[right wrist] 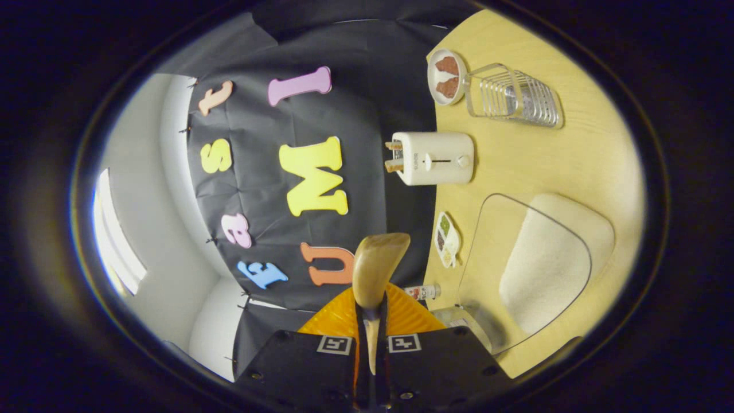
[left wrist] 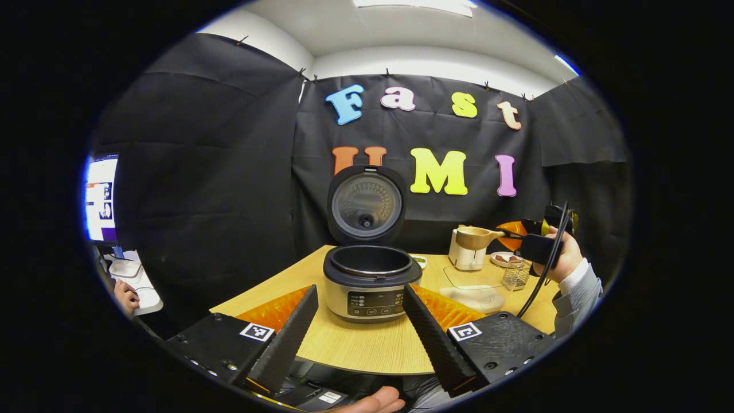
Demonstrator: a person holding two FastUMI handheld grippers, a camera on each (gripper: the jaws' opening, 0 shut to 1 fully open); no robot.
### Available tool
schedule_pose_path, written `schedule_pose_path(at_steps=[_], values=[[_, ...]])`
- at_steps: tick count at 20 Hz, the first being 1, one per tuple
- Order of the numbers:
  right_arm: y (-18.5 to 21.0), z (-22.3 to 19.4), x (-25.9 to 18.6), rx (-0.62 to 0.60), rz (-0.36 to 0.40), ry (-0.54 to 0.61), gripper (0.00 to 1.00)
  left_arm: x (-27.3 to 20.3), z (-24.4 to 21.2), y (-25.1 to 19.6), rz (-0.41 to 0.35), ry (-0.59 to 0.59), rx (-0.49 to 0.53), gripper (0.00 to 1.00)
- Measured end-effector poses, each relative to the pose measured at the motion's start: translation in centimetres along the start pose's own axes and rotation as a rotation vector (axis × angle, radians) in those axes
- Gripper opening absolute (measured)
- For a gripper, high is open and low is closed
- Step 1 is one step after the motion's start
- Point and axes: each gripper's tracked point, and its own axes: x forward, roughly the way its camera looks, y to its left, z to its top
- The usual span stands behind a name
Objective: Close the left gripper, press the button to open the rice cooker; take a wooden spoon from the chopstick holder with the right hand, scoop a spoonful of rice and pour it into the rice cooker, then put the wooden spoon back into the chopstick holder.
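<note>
The rice cooker (left wrist: pixel 367 284) stands mid-table with its lid (left wrist: pixel 367 203) raised and the inner pot showing. My left gripper (left wrist: pixel 360 291) is open just in front of it, one finger on each side. To the right, a hand holds my right gripper (left wrist: pixel 539 244), shut on the wooden spoon (left wrist: pixel 475 236), which hangs level above the table in front of a toaster (left wrist: pixel 465 258). In the right gripper view the view is turned sideways and the right gripper (right wrist: pixel 371 314) clamps the wooden spoon (right wrist: pixel 375 264) by its handle. I cannot tell whether the scoop holds rice. Rice (right wrist: pixel 545 269) lies in a glass dish (left wrist: pixel 479 295). The wire chopstick holder (right wrist: pixel 513 94) stands beyond it.
A white toaster (right wrist: pixel 433 158) with bread stands at the table's back edge. A small dish (right wrist: pixel 444 74) sits by the chopstick holder (left wrist: pixel 516 274), and a little plate (right wrist: pixel 447 238) and a small bottle (right wrist: pixel 421 291) lie near the wall. A monitor (left wrist: pixel 102 198) glows far left.
</note>
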Motion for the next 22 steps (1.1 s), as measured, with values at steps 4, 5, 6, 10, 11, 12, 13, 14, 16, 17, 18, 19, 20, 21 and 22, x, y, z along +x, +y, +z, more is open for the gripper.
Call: schedule_pose_path(at_steps=[4,5,6,10,11,12,13,14,16,17,18,19,20,21,22], values=[[0.5,-3.8,2.7,-0.137,-0.059,0.024,0.1,-0.7,0.8,0.6,-0.036,-0.016,-0.043,0.95],[0.9,-4.5,3.3,-0.189,-0.068,0.023,0.1,-0.8,0.9,1.1,-0.039,-0.022,-0.045,0.94],[1.5,-5.1,3.9,-0.235,-0.067,0.021,0.09,-0.9,0.9,1.3,-0.037,-0.027,-0.046,0.94],[2.9,-8.9,7.0,-0.483,-0.097,0.047,0.1,-1.2,0.2,1.8,-0.055,-0.011,-0.042,0.94],[3.1,-9.7,7.7,-0.567,-0.11,0.053,0.1,-1.5,0.1,1.6,-0.077,-0.006,-0.049,0.94],[3.2,-10.2,8.5,-0.651,-0.119,0.052,0.1,-1.6,-0.1,1.5,-0.096,-0.001,-0.059,0.95],[3.3,-10.9,9.0,-0.73,-0.125,0.053,0.1,-1.8,-0.2,1.5,-0.106,-0.001,-0.066,0.95],[3.7,-11.5,9.4,-0.8,-0.122,0.05,0.1,-1.9,-0.2,1.8,-0.109,-0.001,-0.072,0.94],[4.3,-12.9,10.3,-0.905,-0.101,0.054,0.1,-2.2,-0.2,2.4,-0.102,-0.008,-0.071,0.94],[4.3,-13.6,10.8,-0.947,-0.087,0.06,0.1,-2.2,-0.2,2.6,-0.098,-0.011,-0.068,0.95],[4.3,-14.1,11.3,-1.0,-0.083,0.062,0.1,-2.2,-0.3,2.6,-0.095,-0.01,-0.065,0.94],[4.3,-14.5,11.6,-1.051,-0.082,0.055,0.1,-2.2,-0.2,2.6,-0.093,-0.01,-0.065,0.94],[4.2,-14.9,12.0,-1.107,-0.083,0.054,0.1,-2.3,-0.1,2.6,-0.093,-0.013,-0.068,0.95],[4.1,-15.3,12.3,-1.152,-0.074,0.051,0.1,-2.4,0.0,2.4,-0.099,-0.015,-0.071,0.95],[4.2,-16.0,12.4,-1.19,-0.062,0.054,0.1,-2.7,0.0,2.3,-0.107,-0.018,-0.075,0.94]])
